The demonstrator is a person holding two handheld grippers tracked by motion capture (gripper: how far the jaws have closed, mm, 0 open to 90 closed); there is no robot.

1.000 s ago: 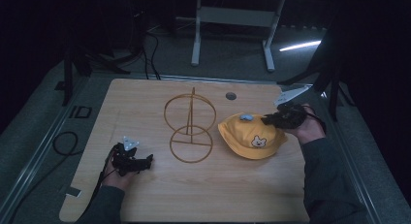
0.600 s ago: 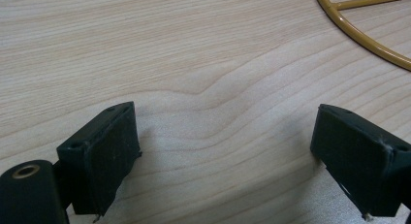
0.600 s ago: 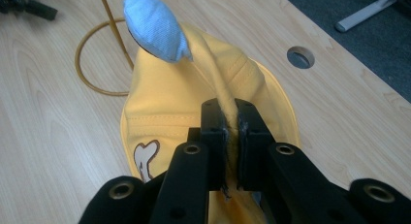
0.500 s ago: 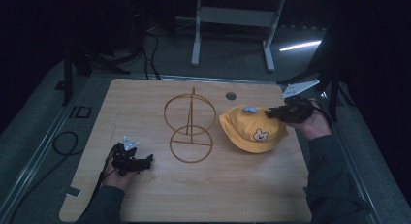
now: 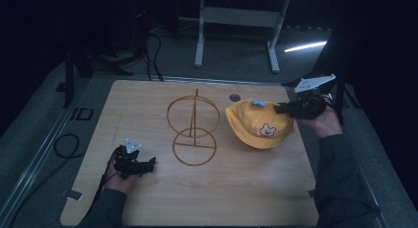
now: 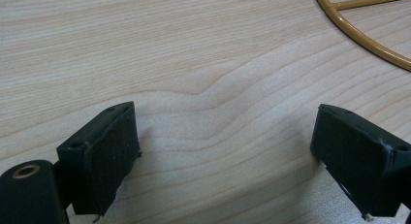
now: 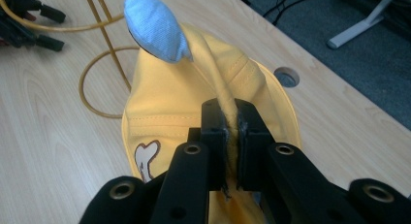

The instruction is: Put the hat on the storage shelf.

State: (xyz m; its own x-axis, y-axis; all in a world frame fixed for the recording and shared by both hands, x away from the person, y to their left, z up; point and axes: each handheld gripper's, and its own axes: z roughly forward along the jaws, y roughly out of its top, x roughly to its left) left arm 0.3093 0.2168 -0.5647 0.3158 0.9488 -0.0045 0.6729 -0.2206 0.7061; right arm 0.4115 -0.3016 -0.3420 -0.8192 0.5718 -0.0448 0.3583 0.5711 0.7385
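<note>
A yellow child's hat [image 5: 259,124] with a bear patch and a light-blue ear [image 5: 258,103] hangs tilted over the right part of the wooden table [image 5: 148,99]. My right gripper [image 5: 279,109] is shut on the hat's fabric at its right side; in the right gripper view the yellow hat [image 7: 169,95] is pinched between the jaws of the right gripper [image 7: 231,136], with the blue ear [image 7: 155,27] above. A gold wire hat stand [image 5: 193,129] stands mid-table. My left gripper [image 5: 152,161] rests on the table at front left, open, its pads [image 6: 104,146] wide apart with bare wood between them.
A round cable hole [image 5: 235,97] sits in the table behind the hat. The stand's base ring [image 6: 368,37] curves through the top right of the left gripper view. Cables and a white desk frame [image 5: 236,16] lie on the floor beyond the table.
The right gripper has lifted and drawn the hat up and to the right, so it tilts off the table. The left gripper has stayed put.
</note>
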